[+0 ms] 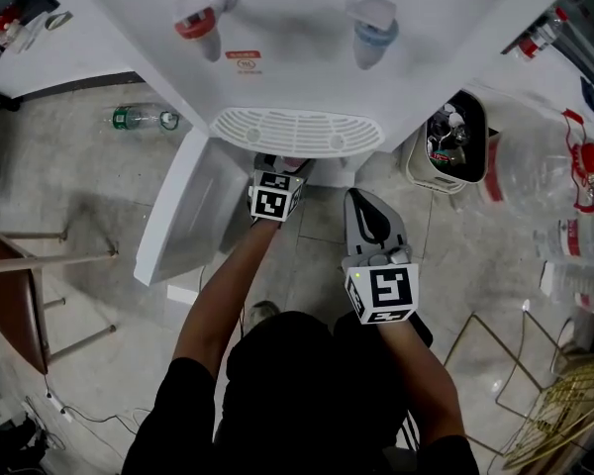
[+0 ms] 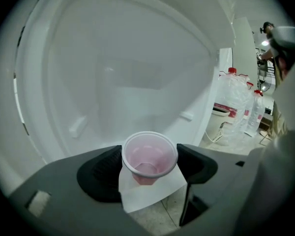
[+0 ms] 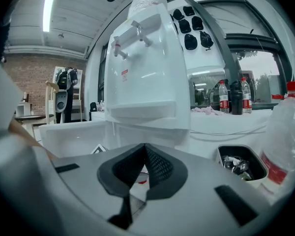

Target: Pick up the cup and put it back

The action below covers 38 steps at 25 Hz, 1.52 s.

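Note:
A pale pink plastic cup (image 2: 148, 157) sits upright between the dark pads of my left gripper (image 2: 150, 163), which press on both its sides. A white sheet lies just under it. The gripper points into the white lower compartment (image 2: 113, 73) of the water dispenser (image 1: 297, 28). In the head view my left gripper (image 1: 280, 166) reaches under the dispenser's drip tray (image 1: 297, 132), beside the open cabinet door (image 1: 183, 216). My right gripper (image 1: 366, 206) hangs back to the right with its jaws together and nothing in them; its pads (image 3: 155, 168) meet at the tip.
A bin with rubbish (image 1: 455, 142) stands right of the dispenser, with large water bottles (image 1: 544, 171) beyond it. A green bottle (image 1: 144, 119) lies on the floor at left. A chair (image 1: 20, 295) is at far left, a wire rack (image 1: 564, 414) at bottom right.

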Tool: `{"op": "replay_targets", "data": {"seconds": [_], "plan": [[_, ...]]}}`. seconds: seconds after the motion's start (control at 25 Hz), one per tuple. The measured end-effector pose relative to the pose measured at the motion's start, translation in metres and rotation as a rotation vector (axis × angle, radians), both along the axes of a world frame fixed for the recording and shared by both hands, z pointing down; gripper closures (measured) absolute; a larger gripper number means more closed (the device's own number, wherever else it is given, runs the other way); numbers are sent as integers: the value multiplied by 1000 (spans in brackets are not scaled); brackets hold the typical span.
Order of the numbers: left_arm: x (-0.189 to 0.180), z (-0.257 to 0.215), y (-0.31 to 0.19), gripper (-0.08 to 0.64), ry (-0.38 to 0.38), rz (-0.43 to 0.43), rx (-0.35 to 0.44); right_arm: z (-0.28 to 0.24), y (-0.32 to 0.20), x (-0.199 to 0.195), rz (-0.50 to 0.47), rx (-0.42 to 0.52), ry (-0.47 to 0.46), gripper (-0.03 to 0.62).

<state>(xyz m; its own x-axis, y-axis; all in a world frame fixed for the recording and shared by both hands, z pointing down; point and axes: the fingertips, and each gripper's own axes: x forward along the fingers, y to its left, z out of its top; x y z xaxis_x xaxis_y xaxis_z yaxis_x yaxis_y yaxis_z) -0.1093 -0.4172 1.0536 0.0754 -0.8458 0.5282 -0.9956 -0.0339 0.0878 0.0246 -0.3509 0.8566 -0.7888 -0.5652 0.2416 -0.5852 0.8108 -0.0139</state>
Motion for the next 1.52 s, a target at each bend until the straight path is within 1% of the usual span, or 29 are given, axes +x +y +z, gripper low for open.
{"op": "replay_targets", "data": {"seconds": [0.12, 0.28, 0.4, 0.48, 0.68, 0.84, 0.96, 1.12, 1.4, 1.52], "plan": [[4, -15, 17, 213, -3, 7, 7, 3, -2, 1, -6, -2, 4, 598], [4, -33, 48, 215, 23, -16, 8, 8, -1, -2, -25, -14, 3, 598], [7, -46, 72, 215, 12, -6, 3, 11, 0, -6, -47, -26, -2, 598], [9, -61, 87, 215, 19, -2, 10, 12, 0, -8, -55, -21, -1, 598], [8, -110, 126, 216, 36, -16, 60, 13, 0, -14, -70, 1, 13, 598], [6, -147, 155, 216, 52, -42, 100, 12, -3, -11, -65, -23, 6, 598], [4, -173, 173, 216, 43, -57, 113, 6, -4, -8, -60, -43, -10, 598], [5, -213, 188, 216, 29, -47, 127, -11, 6, -9, -95, -30, -9, 598], [-4, -274, 194, 216, -7, -33, 161, -47, 27, -21, -151, -11, -28, 598], [-10, -293, 192, 216, -1, -30, 174, -61, 32, -26, -162, -12, -38, 598]]}}
